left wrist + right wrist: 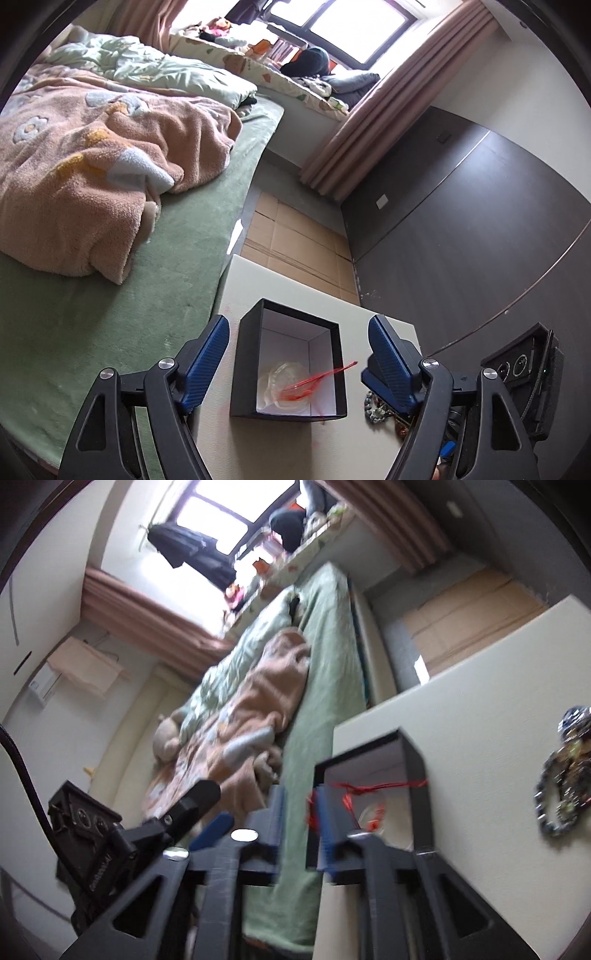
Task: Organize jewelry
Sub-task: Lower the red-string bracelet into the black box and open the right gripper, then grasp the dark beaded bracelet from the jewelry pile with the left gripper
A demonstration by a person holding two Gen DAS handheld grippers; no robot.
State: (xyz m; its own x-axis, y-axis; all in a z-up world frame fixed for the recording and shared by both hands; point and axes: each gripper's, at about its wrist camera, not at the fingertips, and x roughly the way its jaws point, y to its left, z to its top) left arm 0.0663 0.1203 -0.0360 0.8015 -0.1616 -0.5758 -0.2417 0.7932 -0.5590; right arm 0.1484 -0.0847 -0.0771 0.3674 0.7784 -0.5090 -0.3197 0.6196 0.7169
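Observation:
A black box (pixel 288 369) with a white inside stands open on the small white table (pixel 240 288). In it lie a clear bangle (pixel 280 384) and a red cord (pixel 314 380) whose end sticks out over the right rim. My left gripper (pixel 298 321) is open, one finger on each side of the box, neither touching it. In the blurred right wrist view my right gripper (pixel 297 812) is open just left of the box (pixel 413 775). The red cord (pixel 376 786) runs from the box to its right finger. A pile of beaded jewelry (pixel 565 775) lies on the table to the right.
A bed (pixel 92 295) with a green cover and a pink blanket borders the table on the left. Flattened cardboard (pixel 295 236) lies on the floor beyond the table. A dark wall panel (pixel 461 229) and a curtain (pixel 388 122) stand to the right.

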